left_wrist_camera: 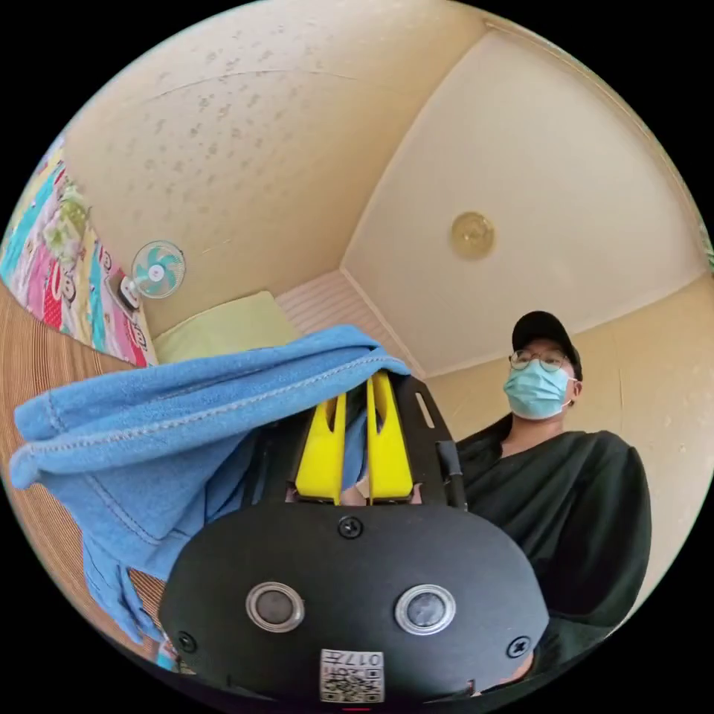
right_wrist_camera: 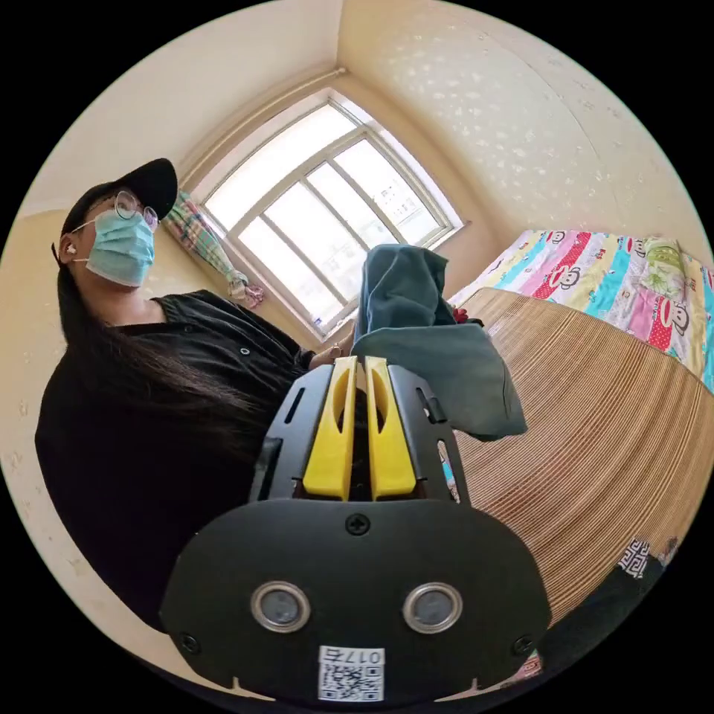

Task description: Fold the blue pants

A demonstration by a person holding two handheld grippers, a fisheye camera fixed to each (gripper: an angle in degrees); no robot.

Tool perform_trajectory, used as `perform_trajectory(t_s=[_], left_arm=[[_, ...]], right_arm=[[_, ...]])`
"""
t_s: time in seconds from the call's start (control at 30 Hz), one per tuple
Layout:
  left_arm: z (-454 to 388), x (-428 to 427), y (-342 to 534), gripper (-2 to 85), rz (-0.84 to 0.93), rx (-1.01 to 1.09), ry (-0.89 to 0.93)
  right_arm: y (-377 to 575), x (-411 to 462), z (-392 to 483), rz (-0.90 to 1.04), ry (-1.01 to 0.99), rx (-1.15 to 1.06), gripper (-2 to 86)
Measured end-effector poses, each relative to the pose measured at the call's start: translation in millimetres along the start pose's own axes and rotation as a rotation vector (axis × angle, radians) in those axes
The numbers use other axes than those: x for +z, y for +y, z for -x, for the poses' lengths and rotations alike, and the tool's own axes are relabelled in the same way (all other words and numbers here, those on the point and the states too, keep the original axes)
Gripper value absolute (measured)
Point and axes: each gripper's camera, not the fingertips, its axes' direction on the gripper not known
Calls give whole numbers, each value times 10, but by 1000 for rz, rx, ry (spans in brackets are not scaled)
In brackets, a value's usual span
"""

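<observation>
While both grippers were raised, left gripper (left_wrist_camera: 355, 387) and right gripper (right_wrist_camera: 360, 364) each had jaws pinched on the blue pants (left_wrist_camera: 186, 431), hanging above the bamboo-matted bed (right_wrist_camera: 595, 416); folding looked barely begun.

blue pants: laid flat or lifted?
Lifted. The blue pants hang bunched from the left gripper, above the woven mat.

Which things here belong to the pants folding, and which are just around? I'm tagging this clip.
Part of the job:
blue pants, lifted off the mat
left gripper, jaws closed on the pants
right gripper, jaws closed on the pants
woven mat

Just around:
fan
colourful blanket
green pillow
window
ceiling light
</observation>
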Motion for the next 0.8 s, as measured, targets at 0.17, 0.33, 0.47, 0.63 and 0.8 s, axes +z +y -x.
perform_trajectory(t_s=[0.17, 0.33, 0.47, 0.63, 0.8], left_arm=[[-259, 575, 51, 37, 288, 105, -220], [-98, 597, 137, 28, 125, 65, 41], [-346, 806, -44, 27, 155, 140, 29], [-852, 1263, -362, 28, 206, 302, 7], [-1369, 1667, -661, 28, 208, 451, 35]], right_arm=[[214, -458, -313, -342, 62, 137, 35], [242, 307, -1520, -13, 96, 686, 195], [346, 1179, -1931, 123, -163, 686, 227], [14, 2049, -1641, 190, 67, 397, 229], [-348, 2436, -1440, 165, 387, 218, 226]])
